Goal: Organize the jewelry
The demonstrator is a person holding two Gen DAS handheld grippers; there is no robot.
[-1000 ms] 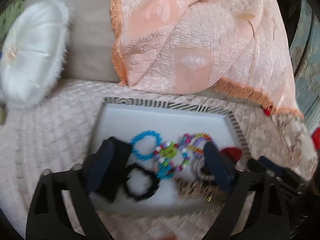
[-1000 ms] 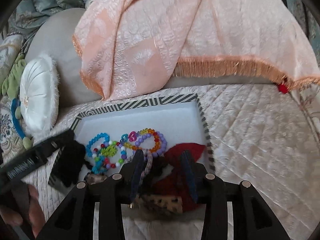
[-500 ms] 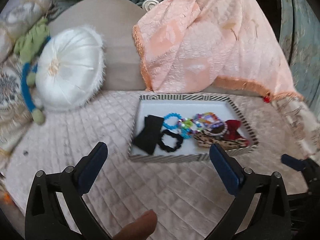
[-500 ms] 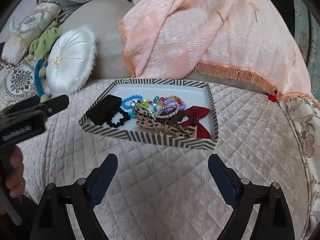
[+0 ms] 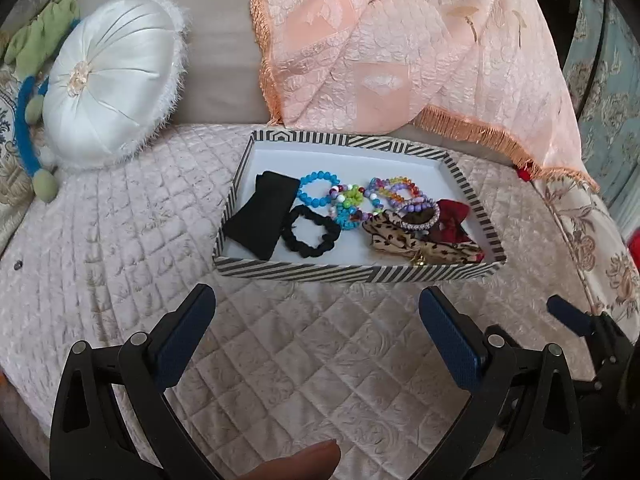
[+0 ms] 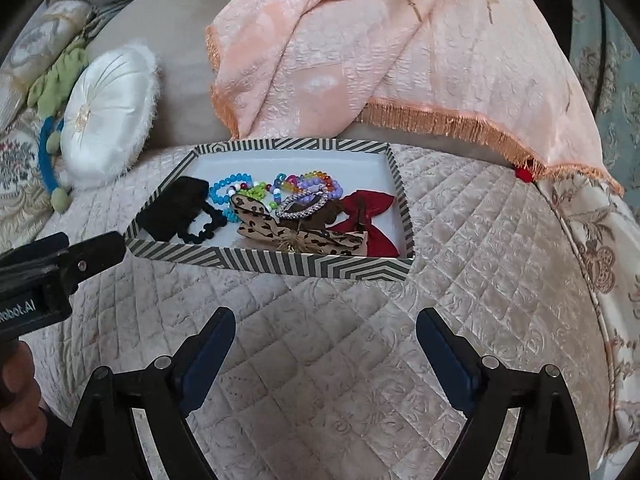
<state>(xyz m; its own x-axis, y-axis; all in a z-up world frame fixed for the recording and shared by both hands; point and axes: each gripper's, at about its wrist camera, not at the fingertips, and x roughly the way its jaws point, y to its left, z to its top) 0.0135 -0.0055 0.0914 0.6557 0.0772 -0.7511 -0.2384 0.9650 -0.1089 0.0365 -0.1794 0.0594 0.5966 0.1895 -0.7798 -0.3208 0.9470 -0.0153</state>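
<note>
Left wrist view: the left gripper (image 5: 314,334) hangs spread and empty over the quilted beige bedspread (image 5: 120,248), short of the striped cardboard tray (image 5: 352,272). In the tray, a black fabric bow (image 5: 260,216) lies near its left edge, beaded bracelets (image 5: 352,200) mid-tray.

Right wrist view: the right gripper (image 6: 326,350) is likewise spread, empty, before the tray (image 6: 280,262); a red velvet bow (image 6: 366,216) lies near its right edge.
</note>
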